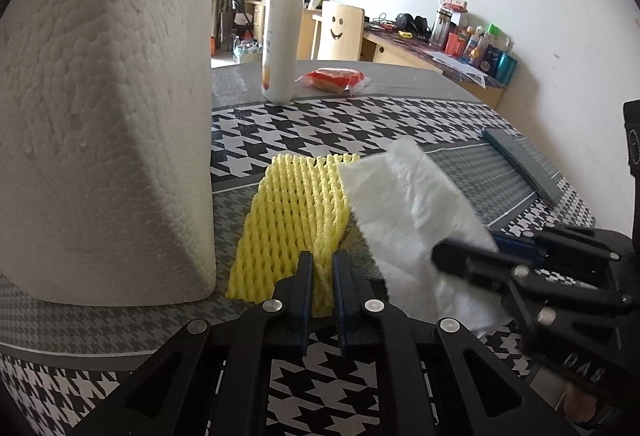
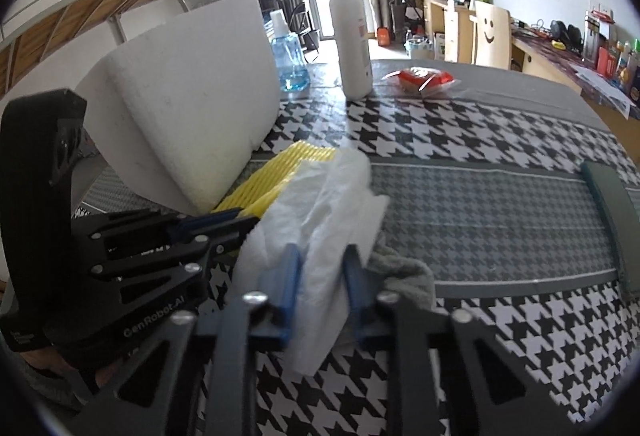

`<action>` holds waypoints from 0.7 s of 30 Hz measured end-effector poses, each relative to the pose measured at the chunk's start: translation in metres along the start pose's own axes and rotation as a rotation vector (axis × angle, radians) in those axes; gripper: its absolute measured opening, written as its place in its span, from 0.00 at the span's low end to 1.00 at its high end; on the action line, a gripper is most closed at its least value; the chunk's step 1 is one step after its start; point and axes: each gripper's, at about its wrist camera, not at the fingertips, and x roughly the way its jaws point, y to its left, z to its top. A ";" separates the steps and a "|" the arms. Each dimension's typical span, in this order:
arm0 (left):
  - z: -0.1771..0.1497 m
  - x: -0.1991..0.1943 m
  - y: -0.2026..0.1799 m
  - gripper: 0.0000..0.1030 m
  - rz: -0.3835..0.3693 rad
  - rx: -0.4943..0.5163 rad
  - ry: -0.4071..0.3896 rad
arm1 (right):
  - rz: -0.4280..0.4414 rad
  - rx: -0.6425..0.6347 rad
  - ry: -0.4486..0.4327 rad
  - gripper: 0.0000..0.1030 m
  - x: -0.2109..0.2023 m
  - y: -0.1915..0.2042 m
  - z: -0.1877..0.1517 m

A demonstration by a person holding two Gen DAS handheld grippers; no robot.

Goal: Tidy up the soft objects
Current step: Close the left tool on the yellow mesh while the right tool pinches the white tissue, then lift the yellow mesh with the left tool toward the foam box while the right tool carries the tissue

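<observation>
Left tool (image 1: 322,276) pinches yellow foam net (image 1: 294,211), lower centre of worktop (image 1: 400,123); right tool (image 2: 320,272) clamps white foam sheet (image 2: 320,203) beside it; grasp step; next probably lift both together.

The white foam block (image 1: 104,123) runs off the left edge, cut short.

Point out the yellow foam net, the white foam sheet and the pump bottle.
yellow foam net (image 1: 288,211): left wrist view, middle of mesh.
white foam sheet (image 2: 320,211): right wrist view, crumpled middle.
pump bottle (image 1: 282,35): left wrist view, white body.
</observation>
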 end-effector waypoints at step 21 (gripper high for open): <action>-0.006 -0.065 0.002 0.10 -0.031 0.022 -0.148 | -0.028 0.049 -0.153 0.09 -0.051 -0.010 0.015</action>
